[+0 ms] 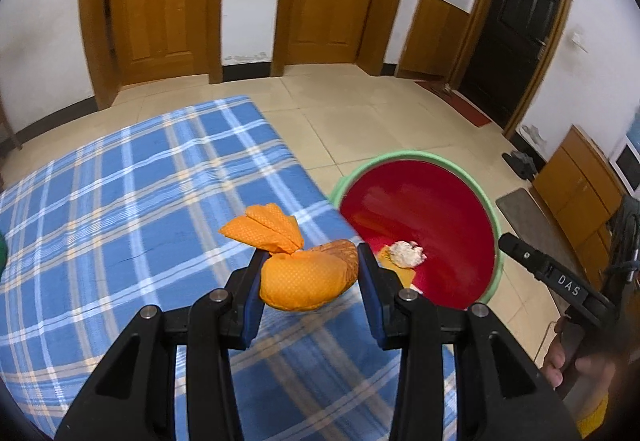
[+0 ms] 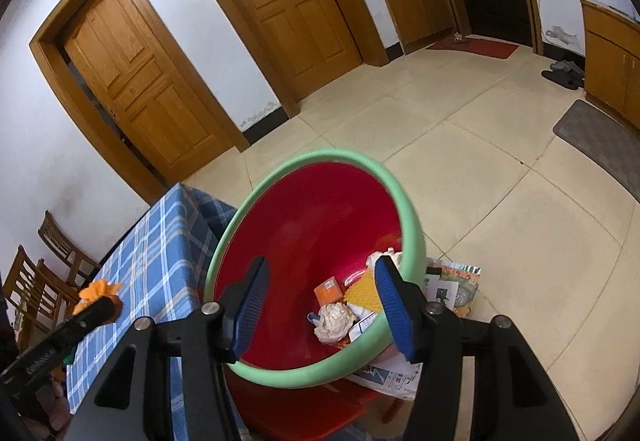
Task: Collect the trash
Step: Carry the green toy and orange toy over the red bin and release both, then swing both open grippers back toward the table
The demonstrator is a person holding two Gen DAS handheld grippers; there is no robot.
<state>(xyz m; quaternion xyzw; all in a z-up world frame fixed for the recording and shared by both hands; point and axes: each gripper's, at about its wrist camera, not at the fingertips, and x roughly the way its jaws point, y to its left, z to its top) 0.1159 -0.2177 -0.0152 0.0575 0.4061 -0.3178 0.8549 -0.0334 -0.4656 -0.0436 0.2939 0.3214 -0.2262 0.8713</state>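
My left gripper (image 1: 311, 251) is shut on an orange dotted wrapper pouch (image 1: 304, 281) with a twisted top, over the right edge of the blue plaid table (image 1: 120, 201). Just right of the table stands a red bin with a green rim (image 1: 400, 155), holding crumpled paper (image 1: 408, 253). In the right wrist view my right gripper (image 2: 322, 261) hangs open above the bin (image 2: 304, 157) with nothing between its blue pads. Below it lie crumpled paper (image 2: 334, 321), a small orange box (image 2: 328, 291) and a yellow piece (image 2: 364, 293). The left gripper (image 2: 92, 315) with the orange pouch shows at the left.
Printed paper packaging (image 2: 452, 289) lies on the tiled floor by the bin. Something red and plastic (image 2: 300, 413) sits under the bin. Wooden chairs (image 2: 36, 281) stand beyond the table. A grey mat (image 2: 592, 137), slippers (image 2: 564, 75) and wooden doors line the room's edges.
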